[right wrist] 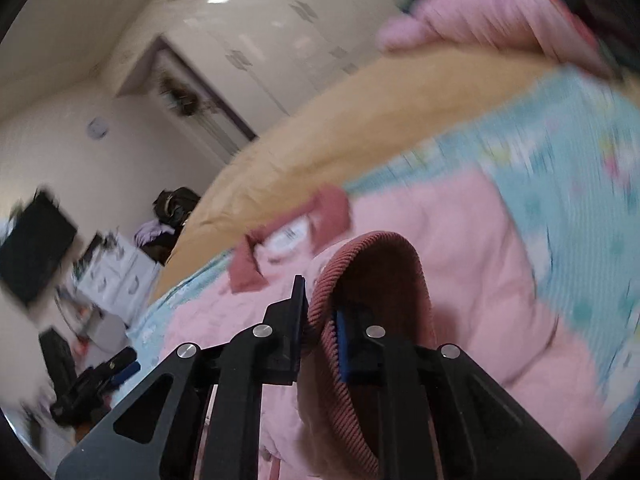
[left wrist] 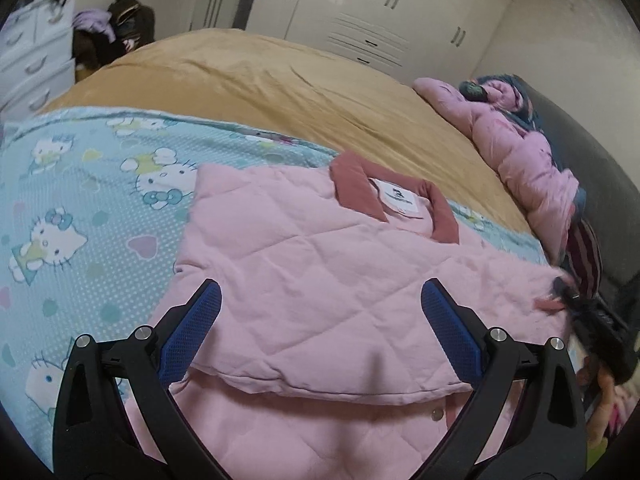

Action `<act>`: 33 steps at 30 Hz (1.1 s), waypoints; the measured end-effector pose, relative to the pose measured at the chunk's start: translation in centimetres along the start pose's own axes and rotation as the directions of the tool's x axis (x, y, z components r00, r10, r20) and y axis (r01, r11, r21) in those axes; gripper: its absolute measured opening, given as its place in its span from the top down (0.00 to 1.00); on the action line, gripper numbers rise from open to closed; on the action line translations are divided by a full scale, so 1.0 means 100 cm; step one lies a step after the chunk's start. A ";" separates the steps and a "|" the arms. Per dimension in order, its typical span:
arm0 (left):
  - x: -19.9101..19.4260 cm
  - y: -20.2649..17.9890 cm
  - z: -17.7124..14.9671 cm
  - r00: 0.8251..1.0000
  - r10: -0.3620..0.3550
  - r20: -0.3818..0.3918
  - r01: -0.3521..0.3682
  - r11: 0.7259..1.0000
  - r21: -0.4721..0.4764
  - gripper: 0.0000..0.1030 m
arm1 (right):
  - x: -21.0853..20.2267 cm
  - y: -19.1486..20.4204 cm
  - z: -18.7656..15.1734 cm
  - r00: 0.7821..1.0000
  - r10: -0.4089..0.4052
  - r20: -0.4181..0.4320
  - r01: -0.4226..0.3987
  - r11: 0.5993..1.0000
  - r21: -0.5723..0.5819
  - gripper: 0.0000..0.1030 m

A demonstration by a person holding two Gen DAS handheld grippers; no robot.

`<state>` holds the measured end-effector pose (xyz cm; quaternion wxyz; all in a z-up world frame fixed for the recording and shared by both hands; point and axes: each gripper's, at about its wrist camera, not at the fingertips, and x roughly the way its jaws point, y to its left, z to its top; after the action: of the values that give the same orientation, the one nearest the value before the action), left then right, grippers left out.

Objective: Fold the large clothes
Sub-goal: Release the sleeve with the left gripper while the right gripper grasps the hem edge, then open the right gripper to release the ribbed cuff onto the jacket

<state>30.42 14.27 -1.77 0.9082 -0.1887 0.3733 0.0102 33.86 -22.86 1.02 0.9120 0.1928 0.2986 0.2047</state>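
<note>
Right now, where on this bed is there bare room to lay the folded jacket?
Free: the tan bedspread beyond the pink quilted jacket, and the cartoon-cat sheet beside it. Crowded: the edge where the pink puffer coat lies.

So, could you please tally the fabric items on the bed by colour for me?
Pink: 2, the quilted pink jacket with a dusty-red collar and the puffy pink coat at the far edge.
Light blue: 1, the cartoon-cat print sheet.
Tan: 1, the plain bedspread.
Total: 4

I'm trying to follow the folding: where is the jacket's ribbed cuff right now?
The ribbed cuff is pinched in the right gripper, low centre in the right wrist view, above the pink jacket on the cartoon-cat sheet.
</note>
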 end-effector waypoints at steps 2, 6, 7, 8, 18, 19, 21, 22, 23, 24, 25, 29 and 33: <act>0.001 0.003 0.000 1.000 -0.011 0.002 0.011 1.000 -0.011 0.09 | -0.009 0.018 0.013 0.998 -0.018 0.053 0.023 0.995 -0.102 0.88; 0.005 0.002 -0.001 0.999 -0.050 0.005 0.050 0.998 -0.031 0.09 | -0.020 0.037 0.018 0.987 -0.079 0.140 0.106 0.974 -0.198 0.88; 0.007 0.001 -0.002 0.997 -0.073 0.003 0.073 0.996 -0.042 0.09 | -0.019 0.036 0.018 0.986 -0.086 0.144 0.114 0.974 -0.195 0.88; 0.010 0.000 -0.003 0.996 -0.087 0.002 0.087 0.995 -0.050 0.09 | -0.016 0.035 0.017 0.985 -0.094 0.143 0.121 0.973 -0.197 0.88; 0.031 -0.027 -0.015 0.993 -0.098 -0.061 0.100 0.994 0.036 0.23 | 0.015 0.008 0.009 0.979 -0.184 0.088 0.195 0.971 -0.138 0.88; 0.034 -0.029 -0.017 0.993 -0.100 -0.070 0.103 0.994 0.047 0.30 | 0.015 0.006 0.008 0.977 -0.196 0.086 0.207 0.969 -0.138 0.88; 0.039 -0.034 -0.021 0.992 -0.090 -0.088 0.096 0.993 0.071 0.36 | 0.019 0.002 0.007 0.977 -0.202 0.072 0.210 0.970 -0.124 0.88; 0.042 -0.036 -0.022 0.992 -0.084 -0.095 0.091 0.993 0.080 0.40 | 0.020 0.001 0.006 0.977 -0.204 0.067 0.211 0.970 -0.118 0.88; 0.045 -0.036 -0.023 0.991 -0.080 -0.104 0.088 0.993 0.080 0.41 | 0.021 -0.001 0.005 0.976 -0.208 0.062 0.214 0.970 -0.113 0.88; 0.048 -0.035 -0.024 0.991 -0.076 -0.113 0.084 0.994 0.075 0.42 | 0.023 -0.003 0.005 0.976 -0.210 0.053 0.215 0.971 -0.103 0.88; 0.051 -0.034 -0.025 0.990 -0.074 -0.121 0.082 0.995 0.061 0.43 | 0.023 -0.004 0.004 0.977 -0.210 0.049 0.213 0.972 -0.095 0.88; 0.062 -0.035 -0.029 0.987 -0.057 -0.147 0.066 0.996 0.059 0.43 | 0.026 -0.008 0.003 0.977 -0.213 0.019 0.214 0.975 -0.062 0.88; 0.067 -0.034 -0.031 0.986 -0.041 -0.159 0.052 0.997 0.064 0.43 | 0.024 -0.013 0.003 0.970 -0.241 0.005 0.241 0.970 -0.033 0.77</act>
<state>33.71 9.18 -7.22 0.8818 -0.1664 0.4395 -0.0387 36.20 -22.80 -0.47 0.9334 0.1399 0.3159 0.0972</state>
